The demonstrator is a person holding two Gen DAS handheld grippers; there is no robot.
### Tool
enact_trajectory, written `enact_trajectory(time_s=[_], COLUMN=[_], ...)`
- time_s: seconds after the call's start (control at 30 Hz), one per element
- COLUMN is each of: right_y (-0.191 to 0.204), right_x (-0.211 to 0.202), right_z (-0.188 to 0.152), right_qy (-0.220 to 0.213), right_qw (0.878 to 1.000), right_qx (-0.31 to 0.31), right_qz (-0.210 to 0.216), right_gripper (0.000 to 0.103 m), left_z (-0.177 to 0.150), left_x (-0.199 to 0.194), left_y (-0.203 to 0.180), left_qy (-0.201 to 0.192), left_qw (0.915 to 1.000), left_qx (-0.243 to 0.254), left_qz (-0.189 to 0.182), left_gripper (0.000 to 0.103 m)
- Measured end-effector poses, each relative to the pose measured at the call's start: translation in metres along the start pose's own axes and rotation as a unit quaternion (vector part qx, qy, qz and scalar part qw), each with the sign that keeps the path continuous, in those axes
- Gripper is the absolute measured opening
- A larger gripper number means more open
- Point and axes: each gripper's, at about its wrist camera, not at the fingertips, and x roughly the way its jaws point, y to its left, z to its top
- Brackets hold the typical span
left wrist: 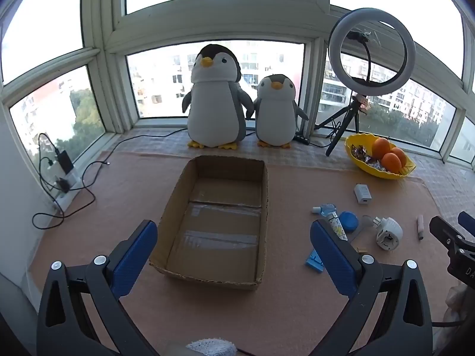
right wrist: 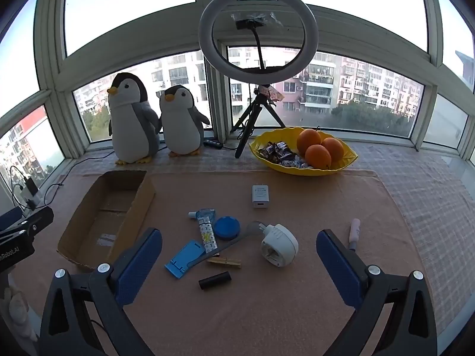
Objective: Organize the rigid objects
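Peach-coloured cloth (right wrist: 267, 296) covers a wide window-ledge surface in a glazed bay overlooking apartment blocks.

Nearest, the left gripper (left wrist: 233, 255) hangs above the cloth with its blue-padded jaws spread fully wide, holding nothing; the near end of the open brown cardboard box (left wrist: 219, 222) lies between and below them. The right gripper (right wrist: 239, 262) is likewise fully spread and empty, poised over the scattered items.

In the right wrist view, a short black cylinder (right wrist: 214, 280) lies closest, at 6 o'clock of the cluster. Just beyond it lie a wooden clothespin (right wrist: 224, 262) and, at 9 o'clock, a blue plastic phone stand (right wrist: 184, 261). A white round plug-in device (right wrist: 279, 244) sits at 3 o'clock, with a slim pink pen-shaped item (right wrist: 354, 231) well apart to its right. Behind these lie a patterned lighter (right wrist: 206, 234), a blue round lidded case (right wrist: 226, 227) and a small clear-blue bottle (right wrist: 204, 214). A white rectangular charger block (right wrist: 260, 196) lies at 12 o'clock. The box, empty, lies at 9 o'clock of the cluster.

Farther back stand a yellow bowl (right wrist: 341, 164) with three oranges (right wrist: 320, 148) and wrapped sweets, a ring light on a black tripod (right wrist: 258, 32), and two plush penguins (right wrist: 154, 118).
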Motion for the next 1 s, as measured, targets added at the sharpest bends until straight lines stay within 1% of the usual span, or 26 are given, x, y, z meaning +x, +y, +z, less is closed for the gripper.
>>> enact_trajectory(time_s=[0.23, 0.27, 0.5, 0.53, 1.0], right_y=[-0.0026, 0.0007, 0.0034, 0.0034, 0.0057], right_x=[-0.0026, 0.0003, -0.0049, 0.0, -0.001], right_z=[0.0008, -0.0011, -0.0039, -0.0021, -0.0032], right_qy=[-0.008, -0.005, -0.007, -0.004, -0.001], right_qw=[1.0, 1.0, 1.0, 1.0, 1.0], right_qx=[-0.004, -0.005, -0.006, -0.006, -0.007], right_qz=[-0.003, -0.003, -0.004, -0.004, -0.003], right_gripper=[0.103, 0.103, 0.103, 0.103, 0.103], left_z=[0.0007, 0.0004, 0.0001, 0.0004, 0.0004], left_x=[0.002, 0.0005, -0.0002, -0.0006, -0.0031], left_y=[-0.0063, 0.0008, -0.0014, -0.0017, -0.0001], left_qy=[0.0, 0.001, -0.001, -0.002, -0.003], left_qw=[1.0, 1.0, 1.0, 1.0, 1.0], left_qx=[0.0, -0.003, -0.002, -0.002, -0.003], left_qz=[-0.004, -0.006, -0.004, -0.004, -0.005], left_gripper=[0.103, 0.103, 0.103, 0.103, 0.102])
